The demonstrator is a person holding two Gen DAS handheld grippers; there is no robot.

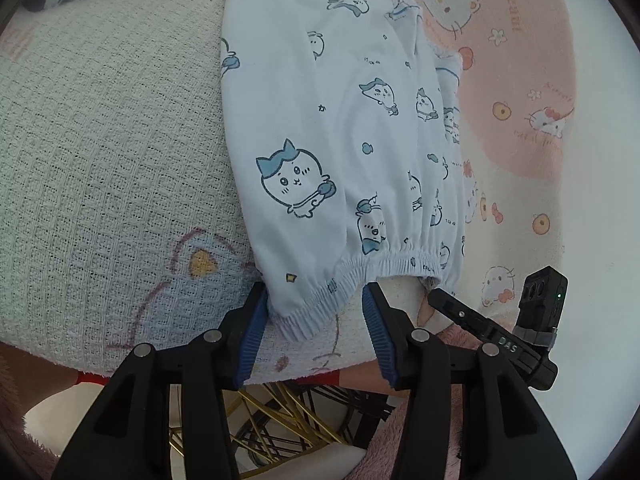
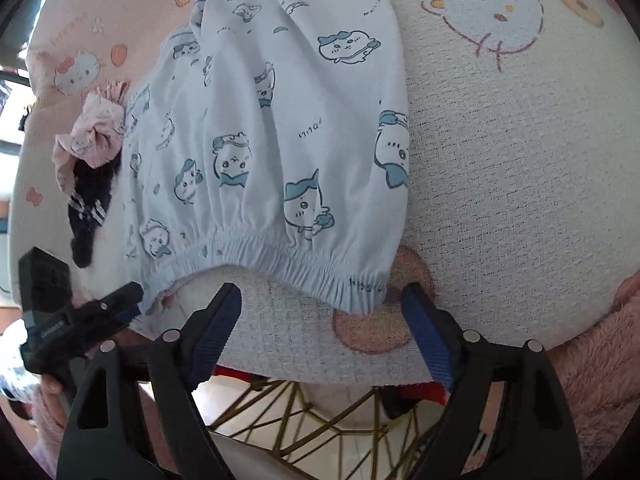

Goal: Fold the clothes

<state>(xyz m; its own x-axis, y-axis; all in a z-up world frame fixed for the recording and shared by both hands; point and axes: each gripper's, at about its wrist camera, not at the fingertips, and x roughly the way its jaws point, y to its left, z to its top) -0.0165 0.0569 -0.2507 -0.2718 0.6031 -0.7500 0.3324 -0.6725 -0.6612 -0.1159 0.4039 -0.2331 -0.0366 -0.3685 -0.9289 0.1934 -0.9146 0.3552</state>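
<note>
Pale blue printed pants (image 1: 340, 120) lie lengthwise on a blanket-covered surface, elastic waistband (image 1: 360, 276) at the near edge, legs running to the far side. They appear already doubled along their length, one layer over the other.

Handling, as a judgement: thin soft knit, light, no stiffness; it will drape and sag wherever unsupported and may slide on itself. The gathered waistband is the thickest, firmest part and the sensible place to pinch, one corner for each gripper.

Left gripper (image 1: 316, 312): about half open, one waistband corner lying between the blue pads, not pinched. Right gripper (image 2: 320, 312): wide, the other waistband corner (image 2: 360, 292) just beyond its tips, nothing held.

Surface: cream waffle-weave blanket (image 1: 100, 140) with cartoon drawings, meeting a pink cartoon-cat sheet (image 1: 520, 100) on the far side; soft, so cloth will grip a little. A pink crumpled garment (image 2: 92, 136) and a dark striped one (image 2: 88, 208) wait left of the pants in the right wrist view. Below the near edge, a gold and black wire frame (image 1: 280, 420) over pale floor.
</note>
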